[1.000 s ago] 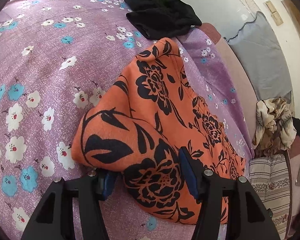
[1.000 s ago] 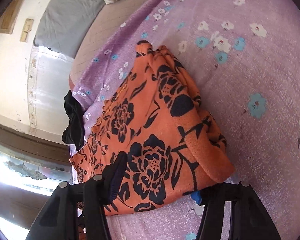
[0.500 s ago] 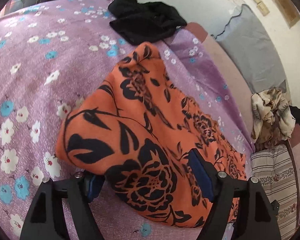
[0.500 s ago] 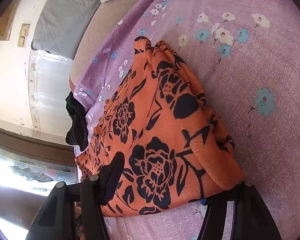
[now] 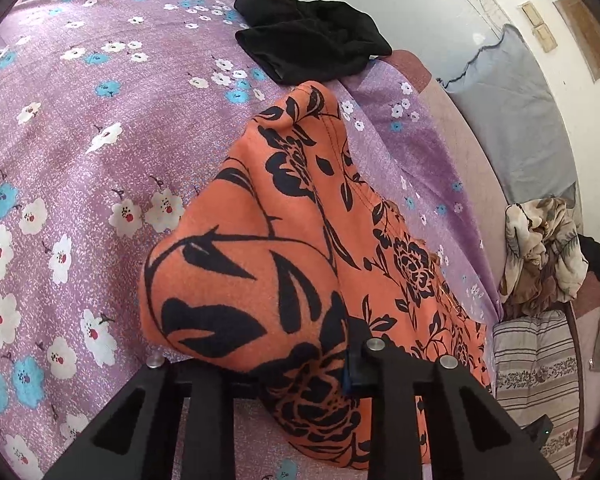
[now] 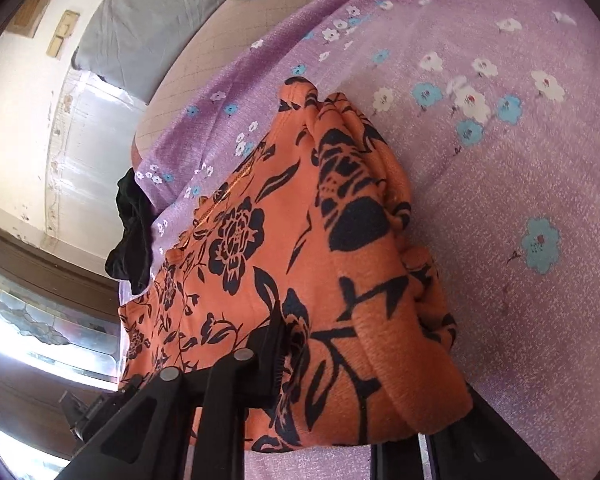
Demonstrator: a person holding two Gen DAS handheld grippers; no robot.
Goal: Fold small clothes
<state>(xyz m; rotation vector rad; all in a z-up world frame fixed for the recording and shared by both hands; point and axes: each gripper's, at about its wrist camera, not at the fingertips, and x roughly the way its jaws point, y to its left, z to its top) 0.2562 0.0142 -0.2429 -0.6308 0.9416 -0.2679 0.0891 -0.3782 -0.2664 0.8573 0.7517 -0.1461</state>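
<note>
The small cloth [image 5: 284, 264] is orange with black flowers. The bed sheet [image 5: 80, 128] is purple with white and blue flowers.

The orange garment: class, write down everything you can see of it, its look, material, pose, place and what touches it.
The orange garment is printed with black flowers and leaves and looks like soft, fuzzy knit, with a stitched seam along one edge. It lies bunched and partly folded on the purple flowered bedspread, its far tip close to a black cloth. The left gripper and right gripper are each closing on a near edge, with fabric bulging between their jaws.
</note>
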